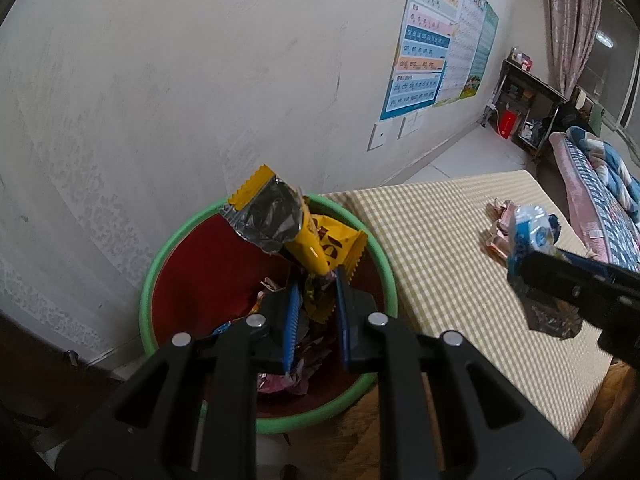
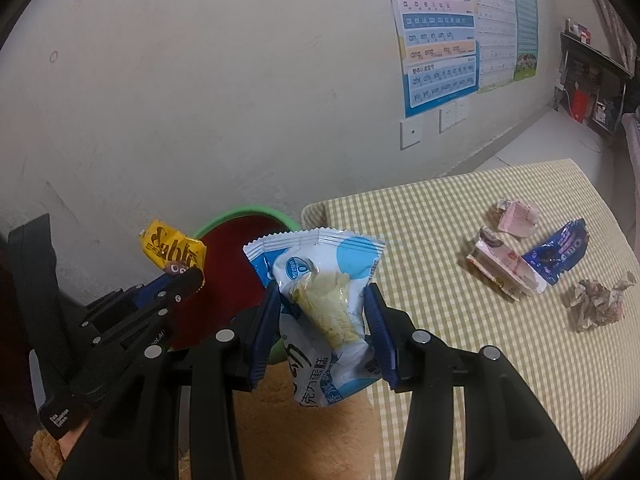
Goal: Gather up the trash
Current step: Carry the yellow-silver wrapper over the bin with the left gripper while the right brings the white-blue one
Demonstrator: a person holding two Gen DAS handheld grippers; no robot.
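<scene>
The left gripper (image 1: 314, 284) is clamped on a yellow wrapper (image 1: 308, 246), torn open at its upper end so the silver lining shows, and holds it over the mouth of the bin (image 1: 160, 256), a dark red pail with a green rim standing against the wall just off the near left corner of the table (image 1: 460, 280). In the right wrist view the wrapper's face carries bold dark lettering, which is too stylised to read with certainty. The right gripper (image 2: 324, 312) has its jaws pressed on a blue and white snack bag (image 2: 320, 280), held above the table's left edge beside the bin; an oval blue logo sits near the bag's top, the small print inside it is unreadable, and Chinese characters run down its lower part, partly cut off by creases. Inside the bin lie more wrappers (image 1: 296, 376), mostly hidden behind the left fingers. Towards the far right corner of the checked tablecloth lie a dark blue Oreo wrapper (image 2: 558, 254), a crushed pink and white carton (image 2: 504, 270), a pink scrap (image 2: 518, 218) and a crumpled paper ball (image 2: 598, 302). A pinyin chart (image 2: 438, 44) hangs on the wall, showing rows such as "zh ch sh" and "yu ye yue". The left gripper's side bears a small white label too tiny to make out fully.
</scene>
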